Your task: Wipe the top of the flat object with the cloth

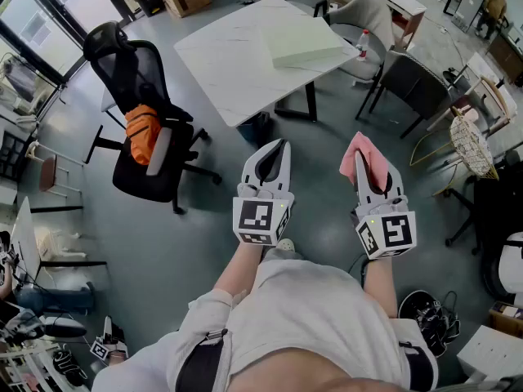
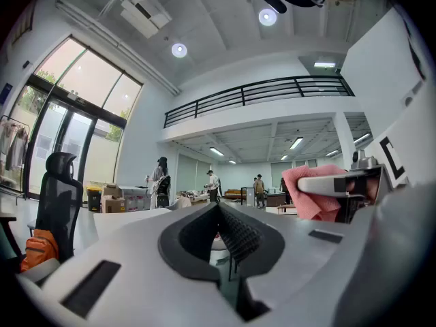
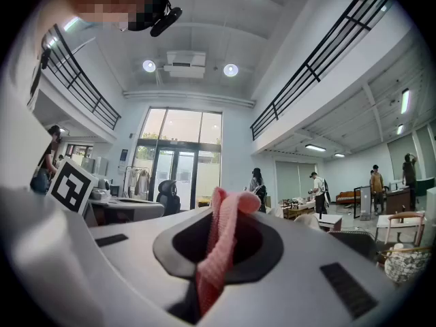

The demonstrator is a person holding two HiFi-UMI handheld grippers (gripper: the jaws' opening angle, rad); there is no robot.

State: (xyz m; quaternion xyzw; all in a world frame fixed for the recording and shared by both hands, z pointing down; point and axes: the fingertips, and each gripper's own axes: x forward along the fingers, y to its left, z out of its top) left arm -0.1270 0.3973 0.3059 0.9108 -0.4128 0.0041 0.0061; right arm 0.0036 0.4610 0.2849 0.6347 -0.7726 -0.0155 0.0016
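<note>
Pink cloth (image 1: pixel 358 153) pinched between the jaws of the right gripper (image 1: pixel 368 170), held in the air in front of the person and well apart from the pale green flat object (image 1: pixel 306 41) lying on the white table (image 1: pixel 225 68). Left gripper (image 1: pixel 276 152) clenched, with nothing between its jaws.

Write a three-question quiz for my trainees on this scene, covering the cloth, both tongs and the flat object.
1. True or false: the left tongs hold the pink cloth.
2. Pick one: the pale green flat slab lies on A) the white table, B) a sofa, C) a shelf.
3. Fill in: the right tongs are shut on the ____.

Key: 1 false, since the left tongs are shut and empty; 2 A; 3 cloth.
</note>
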